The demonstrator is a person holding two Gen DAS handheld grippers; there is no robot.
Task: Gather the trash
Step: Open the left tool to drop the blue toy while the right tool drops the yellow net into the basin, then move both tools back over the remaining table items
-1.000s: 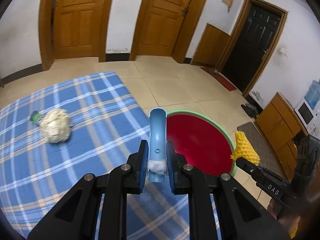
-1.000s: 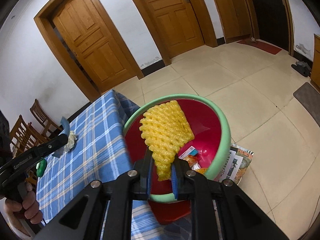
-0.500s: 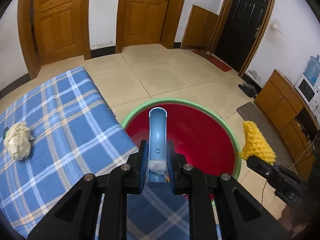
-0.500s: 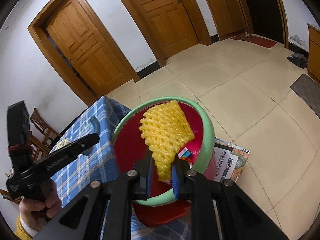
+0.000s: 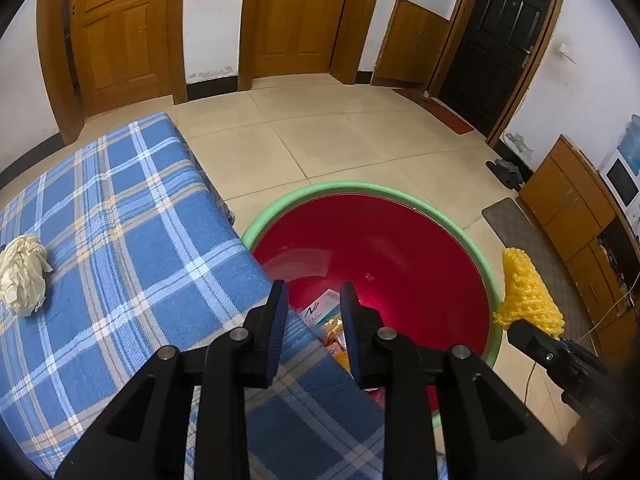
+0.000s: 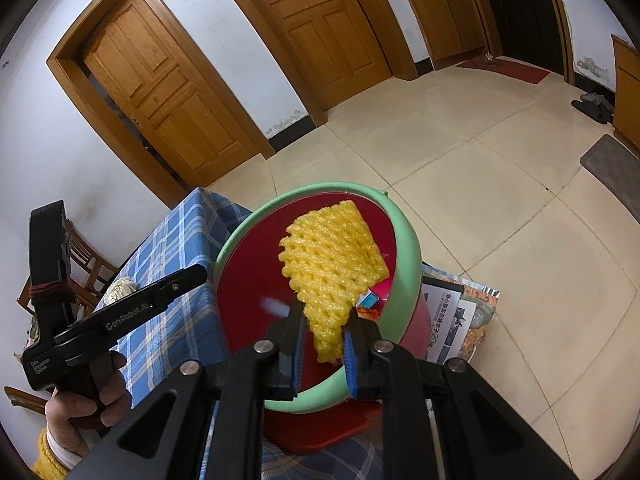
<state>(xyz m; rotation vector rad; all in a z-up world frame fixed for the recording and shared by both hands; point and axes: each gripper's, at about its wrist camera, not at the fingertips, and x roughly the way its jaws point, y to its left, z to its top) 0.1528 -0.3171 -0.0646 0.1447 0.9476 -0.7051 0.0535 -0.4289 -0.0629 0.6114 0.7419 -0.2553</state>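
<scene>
Just ahead of the left tongs (image 5: 312,296), past the edge of the desk (image 5: 120,248) with its blue plaid cloth, sits a red basin (image 5: 400,264) with a green rim, holding a few wrappers (image 5: 332,320) at its bottom. These tongs stand parted with nothing between the pads. A small blurred blue-and-white piece (image 6: 274,307) shows in mid-air inside the basin, just left of the right tongs (image 6: 323,330). The right tongs pinch the lower end of a yellow foam net (image 6: 332,264), which stands up over the basin's red interior. Well to the left of the left tongs, a crumpled whitish wad (image 5: 22,274) lies on the cloth. A hand (image 6: 86,408) with a yellow cuff grips the left handle.
</scene>
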